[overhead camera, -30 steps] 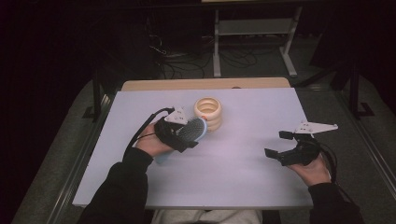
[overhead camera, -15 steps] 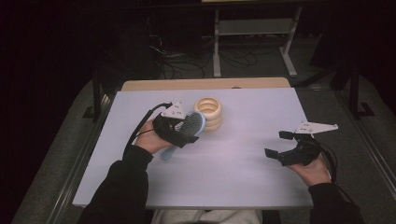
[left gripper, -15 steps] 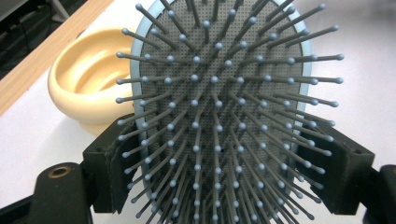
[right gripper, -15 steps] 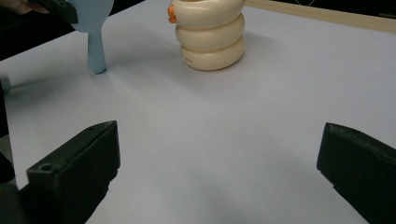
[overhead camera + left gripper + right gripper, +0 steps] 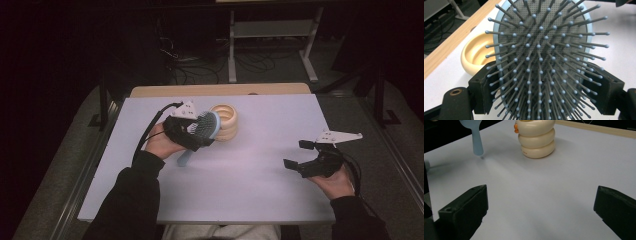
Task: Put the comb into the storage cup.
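Observation:
My left gripper is shut on a light blue hairbrush, lifted off the table and tilted, its handle pointing down toward the person. In the left gripper view the brush head stands between both jaws, bristles facing the camera. Just beyond it sits a cream ribbed cup, open at the top, whose rim lies behind the brush. My right gripper hovers open at the table's right side with nothing between its jaws. The right gripper view has the cup and the brush handle farther off.
A lavender table top lies over a wooden board at the back edge. A metal stand and cables sit on the dark floor beyond the table.
The left gripper has lifted the brush and moved it slightly right and up toward the cup, tilting the head more upright. The right gripper has stayed in place.

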Tool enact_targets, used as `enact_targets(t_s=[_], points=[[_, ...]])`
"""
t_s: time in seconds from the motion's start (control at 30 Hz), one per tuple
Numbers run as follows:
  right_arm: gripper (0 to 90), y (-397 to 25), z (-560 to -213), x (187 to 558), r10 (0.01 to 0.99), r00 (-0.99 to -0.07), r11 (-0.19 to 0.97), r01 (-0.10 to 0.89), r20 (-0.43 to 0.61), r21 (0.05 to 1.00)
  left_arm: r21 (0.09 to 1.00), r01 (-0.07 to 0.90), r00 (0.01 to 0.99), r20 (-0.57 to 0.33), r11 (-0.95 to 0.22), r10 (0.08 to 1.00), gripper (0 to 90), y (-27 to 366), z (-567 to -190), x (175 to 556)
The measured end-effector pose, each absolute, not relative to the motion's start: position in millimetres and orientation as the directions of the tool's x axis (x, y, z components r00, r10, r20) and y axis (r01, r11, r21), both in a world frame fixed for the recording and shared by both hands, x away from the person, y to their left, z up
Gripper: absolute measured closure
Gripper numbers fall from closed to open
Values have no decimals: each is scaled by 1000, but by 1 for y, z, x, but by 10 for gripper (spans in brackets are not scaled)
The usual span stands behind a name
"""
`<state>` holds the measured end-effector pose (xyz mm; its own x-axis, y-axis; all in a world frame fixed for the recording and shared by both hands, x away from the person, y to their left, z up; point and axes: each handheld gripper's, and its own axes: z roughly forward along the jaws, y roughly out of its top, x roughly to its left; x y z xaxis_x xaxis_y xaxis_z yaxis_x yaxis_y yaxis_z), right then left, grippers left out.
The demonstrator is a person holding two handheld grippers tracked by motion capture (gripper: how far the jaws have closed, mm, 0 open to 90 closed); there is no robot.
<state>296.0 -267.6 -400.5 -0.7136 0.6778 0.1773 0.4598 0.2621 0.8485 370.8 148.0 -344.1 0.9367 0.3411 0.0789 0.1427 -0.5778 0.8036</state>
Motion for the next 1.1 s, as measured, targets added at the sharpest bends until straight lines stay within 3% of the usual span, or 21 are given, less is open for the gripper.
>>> enact_targets(t_s=[0.63,1.1], points=[[0,-268,-401,296,679,-711,258,462,180,849,828,144,930,73,-542,359,198,153,-325,378],[0,-268,-401,297,679,-712,259,460,179,850,853,112,927,95,-509,363,198,151,-289,390]])
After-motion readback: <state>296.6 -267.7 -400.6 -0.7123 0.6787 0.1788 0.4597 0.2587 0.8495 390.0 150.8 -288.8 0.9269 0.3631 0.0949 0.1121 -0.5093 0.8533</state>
